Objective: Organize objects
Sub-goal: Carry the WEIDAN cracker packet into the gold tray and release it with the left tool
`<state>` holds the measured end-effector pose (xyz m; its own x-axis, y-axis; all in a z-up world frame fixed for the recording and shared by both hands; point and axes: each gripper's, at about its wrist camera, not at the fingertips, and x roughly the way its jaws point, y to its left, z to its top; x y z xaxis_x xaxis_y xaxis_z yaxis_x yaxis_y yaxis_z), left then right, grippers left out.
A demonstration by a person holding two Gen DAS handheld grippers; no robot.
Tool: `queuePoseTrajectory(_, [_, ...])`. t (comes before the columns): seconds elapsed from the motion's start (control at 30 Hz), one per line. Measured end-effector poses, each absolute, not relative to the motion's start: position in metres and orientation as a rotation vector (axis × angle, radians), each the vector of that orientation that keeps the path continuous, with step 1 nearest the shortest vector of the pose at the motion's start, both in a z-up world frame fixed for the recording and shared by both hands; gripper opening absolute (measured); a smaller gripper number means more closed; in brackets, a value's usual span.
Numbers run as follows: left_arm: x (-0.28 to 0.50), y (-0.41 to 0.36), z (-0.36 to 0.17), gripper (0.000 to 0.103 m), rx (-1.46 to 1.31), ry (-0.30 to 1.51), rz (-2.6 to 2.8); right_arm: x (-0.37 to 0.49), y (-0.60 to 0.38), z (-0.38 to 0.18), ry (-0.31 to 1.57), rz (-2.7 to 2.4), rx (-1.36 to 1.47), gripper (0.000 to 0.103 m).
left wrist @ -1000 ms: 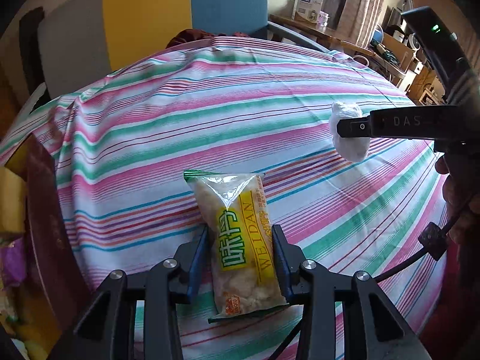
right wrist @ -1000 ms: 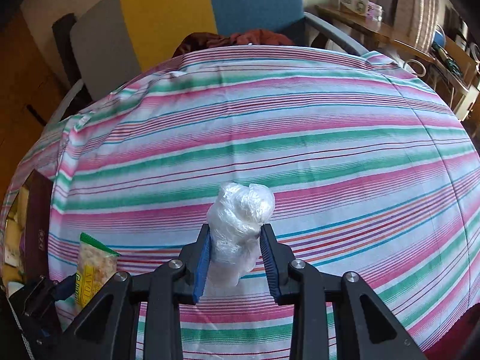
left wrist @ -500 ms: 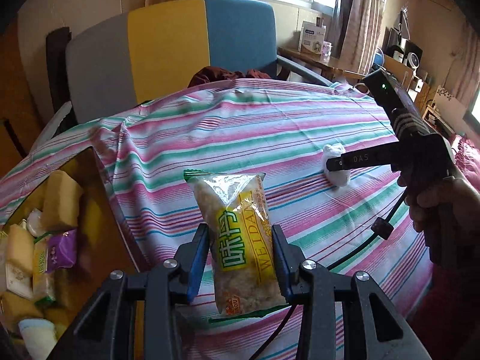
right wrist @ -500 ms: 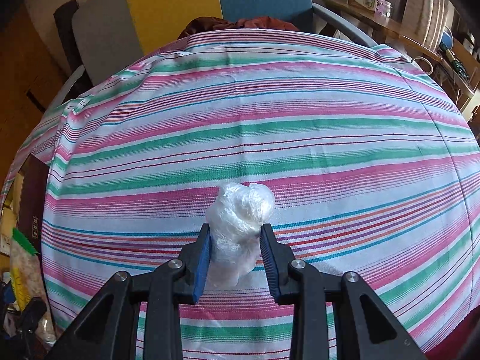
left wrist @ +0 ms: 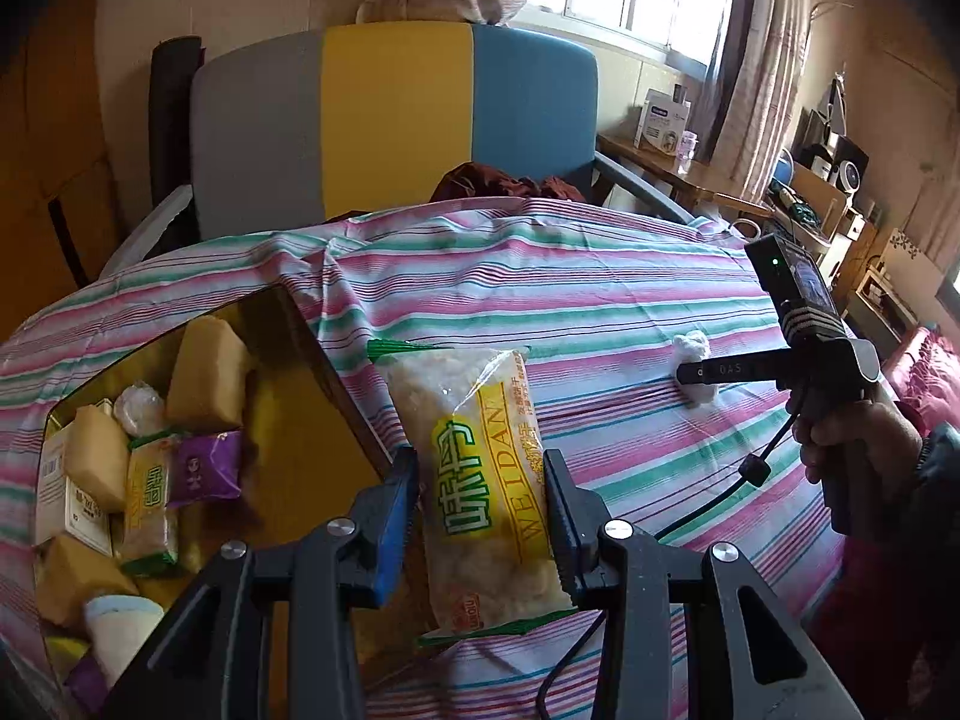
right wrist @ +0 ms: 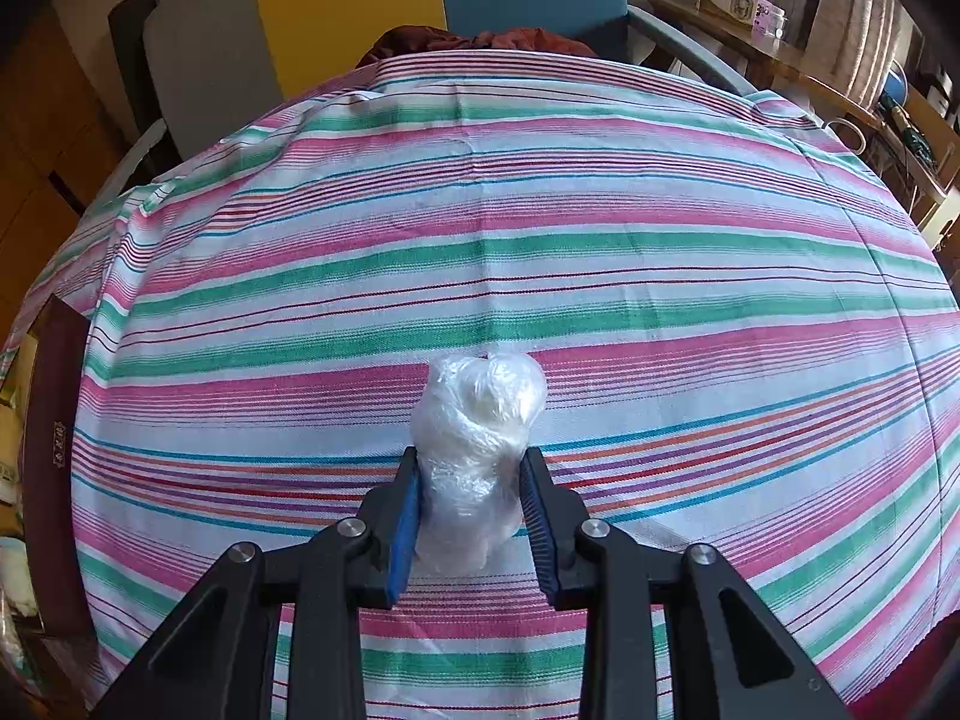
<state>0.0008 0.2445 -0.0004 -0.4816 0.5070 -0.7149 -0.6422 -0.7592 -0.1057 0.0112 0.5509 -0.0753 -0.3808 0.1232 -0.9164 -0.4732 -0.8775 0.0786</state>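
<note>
My left gripper (left wrist: 480, 510) is shut on a clear snack packet (left wrist: 480, 468) with a yellow label reading WEIDAN, held up beside the right edge of a box (left wrist: 336, 384) full of snacks. My right gripper (right wrist: 471, 516) is shut on a white plastic-wrapped lump (right wrist: 480, 426), held low over the striped tablecloth (right wrist: 540, 228). In the left wrist view the right gripper (left wrist: 690, 372) and its lump (left wrist: 693, 348) show at the right, with the person's hand on the handle.
The box at the left holds several wrapped snacks (left wrist: 150, 480), including a purple packet (left wrist: 204, 468). A grey, yellow and blue chair (left wrist: 390, 120) stands behind the table with a dark red cloth (left wrist: 504, 186) on it. A side table (left wrist: 678, 162) carries a white box.
My left gripper has risen and swung left with the packet, so the snack box has come into view beneath it. My right gripper has stayed nearly still with the lump.
</note>
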Motion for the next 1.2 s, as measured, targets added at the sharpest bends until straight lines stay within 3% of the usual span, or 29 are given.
queuePoseTrajectory(0.37, [-0.031, 0.120, -0.012, 0.041, -1.154, -0.025, 2.323, 0.011, 0.550, -0.072, 0.424, 2.292, -1.475, 0.028])
queuePoseTrajectory(0.63, [-0.037, 0.091, -0.042, 0.041, -1.309, -0.097, 2.344, 0.009, 0.544, -0.069, 0.408, 2.309, -1.473, 0.028])
queuePoseTrajectory(1.2, [-0.040, 0.097, -0.055, 0.049, -1.320, 0.029, 2.410, 0.011, 0.542, -0.060, 0.386, 2.325, -1.422, 0.028])
